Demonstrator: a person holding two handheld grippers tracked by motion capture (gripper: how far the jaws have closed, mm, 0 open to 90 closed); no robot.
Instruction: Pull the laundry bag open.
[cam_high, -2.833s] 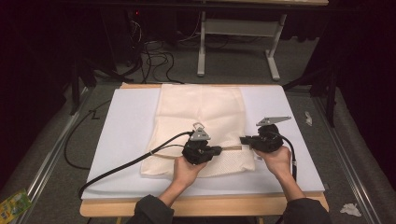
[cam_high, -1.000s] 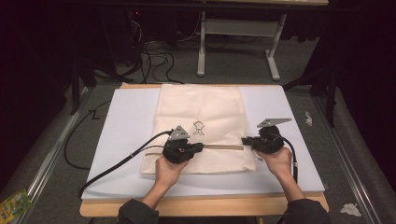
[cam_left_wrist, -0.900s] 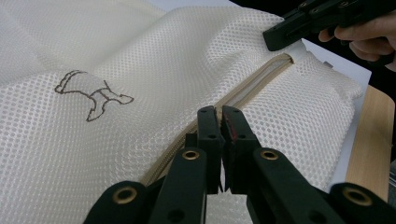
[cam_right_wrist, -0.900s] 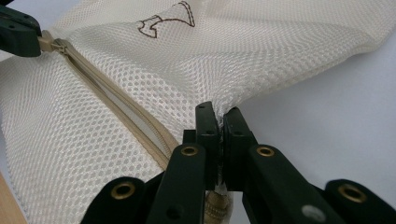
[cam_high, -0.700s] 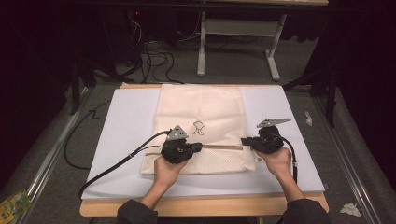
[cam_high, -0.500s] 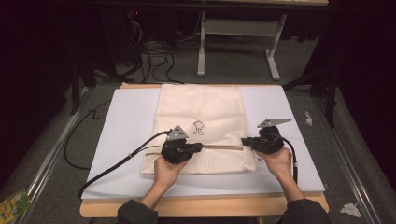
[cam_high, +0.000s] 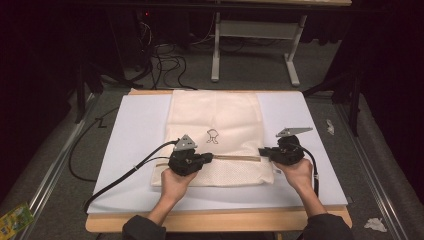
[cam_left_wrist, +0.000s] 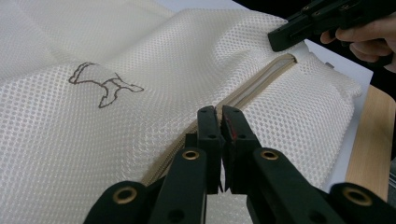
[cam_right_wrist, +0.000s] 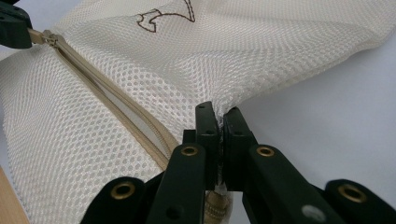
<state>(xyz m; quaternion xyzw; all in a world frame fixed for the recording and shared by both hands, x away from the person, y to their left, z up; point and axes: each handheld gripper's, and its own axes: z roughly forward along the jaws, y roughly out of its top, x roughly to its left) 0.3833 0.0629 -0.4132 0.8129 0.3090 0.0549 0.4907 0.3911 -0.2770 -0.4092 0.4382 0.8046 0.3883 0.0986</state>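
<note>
A cream mesh bag (cam_high: 220, 115) with a small dark outline print (cam_high: 213, 135) lies flat on a white board (cam_high: 135, 135). A beige zipper (cam_high: 237, 158) crosses its near part. My left gripper (cam_high: 209, 158) is shut at the zipper's left end; in the right gripper view it (cam_right_wrist: 14, 28) pinches the zipper pull (cam_right_wrist: 39, 36). My right gripper (cam_high: 261, 151) is shut on the mesh edge (cam_right_wrist: 219, 100) at the zipper's right end. The zipper (cam_right_wrist: 93, 79) looks slightly parted between them. In the left gripper view my own gripper (cam_left_wrist: 219, 112) hides the pull.
The board rests on a wooden table whose front edge (cam_high: 215, 220) shows near the person. The left gripper's black cable (cam_high: 125, 175) trails off to the near left. A desk frame (cam_high: 250, 30) and cables stand on the floor behind; paper scraps (cam_high: 375, 224) lie at right.
Since the earliest frame my left gripper has slid left along the zipper, widening the gap to the right gripper. Over the last second neither hand has moved.
</note>
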